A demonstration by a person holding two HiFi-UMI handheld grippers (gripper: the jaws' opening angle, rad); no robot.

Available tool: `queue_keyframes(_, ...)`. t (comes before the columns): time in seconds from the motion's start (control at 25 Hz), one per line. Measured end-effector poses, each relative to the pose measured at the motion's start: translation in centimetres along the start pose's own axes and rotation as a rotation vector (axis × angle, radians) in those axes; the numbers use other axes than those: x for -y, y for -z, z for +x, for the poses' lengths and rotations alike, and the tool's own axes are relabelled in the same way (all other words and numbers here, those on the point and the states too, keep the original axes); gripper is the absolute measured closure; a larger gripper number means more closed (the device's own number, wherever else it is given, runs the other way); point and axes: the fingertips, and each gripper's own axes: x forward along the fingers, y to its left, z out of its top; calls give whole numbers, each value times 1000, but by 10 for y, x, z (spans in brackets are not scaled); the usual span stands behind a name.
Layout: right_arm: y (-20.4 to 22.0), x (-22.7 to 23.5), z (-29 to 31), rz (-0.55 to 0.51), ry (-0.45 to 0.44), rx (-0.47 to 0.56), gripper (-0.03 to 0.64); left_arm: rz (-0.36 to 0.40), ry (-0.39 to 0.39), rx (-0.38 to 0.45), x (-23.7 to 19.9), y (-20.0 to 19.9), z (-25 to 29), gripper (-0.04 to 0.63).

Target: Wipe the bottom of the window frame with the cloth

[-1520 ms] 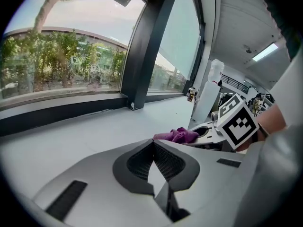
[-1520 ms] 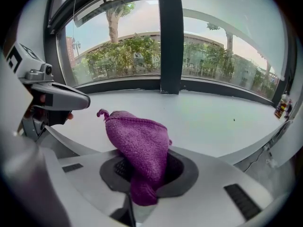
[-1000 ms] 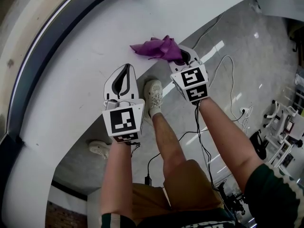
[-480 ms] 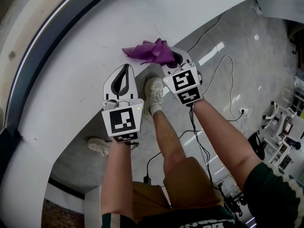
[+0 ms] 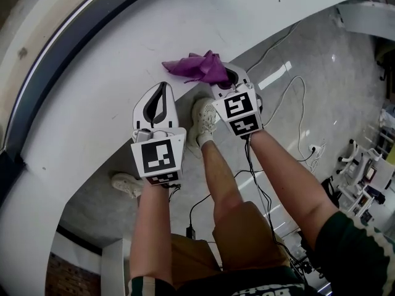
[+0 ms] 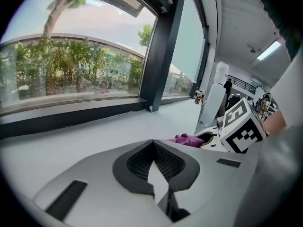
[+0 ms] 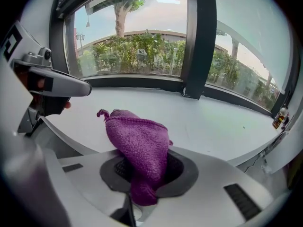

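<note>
The right gripper (image 5: 227, 74) clenches a crumpled purple cloth (image 5: 196, 68), seemingly touching the white sill (image 5: 92, 103); the left gripper (image 5: 162, 93) is closed and empty. Wiping looks underway; next, sweep along the dark frame base (image 7: 137, 82).

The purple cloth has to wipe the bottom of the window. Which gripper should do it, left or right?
Right. The right gripper is shut on the purple cloth, which hangs over the white sill. The left gripper is shut with nothing in it.
</note>
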Motion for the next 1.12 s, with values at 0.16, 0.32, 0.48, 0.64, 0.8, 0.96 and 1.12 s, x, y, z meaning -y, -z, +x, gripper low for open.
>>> queue_keyframes(0.16,-1,-12,0,-9,-16,-6,529,1,-16,-8,-7,7,-8,586)
queue_keyframes(0.32,-4,-39,1,-29,-48,-12,529,-11,-32,-15,-18,16,-23,586)
queue_keyframes(0.48,-6,-59,2,-61,-70,-22,529,-28,-49,-22,-28,22,-32,586)
queue_keyframes(0.64,-9,-72,4,-74,-87,-29,529,-48,-65,-22,-37,27,-43,586)
queue_keyframes(0.8,-11,-79,4,-92,-90,-34,529,-74,-81,-27,-47,27,-54,586)
queue_keyframes(0.96,-15,-93,5,-121,-103,-36,529,-98,-95,-29,-58,32,-66,586)
queue_keyframes(1.12,-20,-110,8,-150,-121,-35,529,-107,-112,-23,-68,39,-75,586)
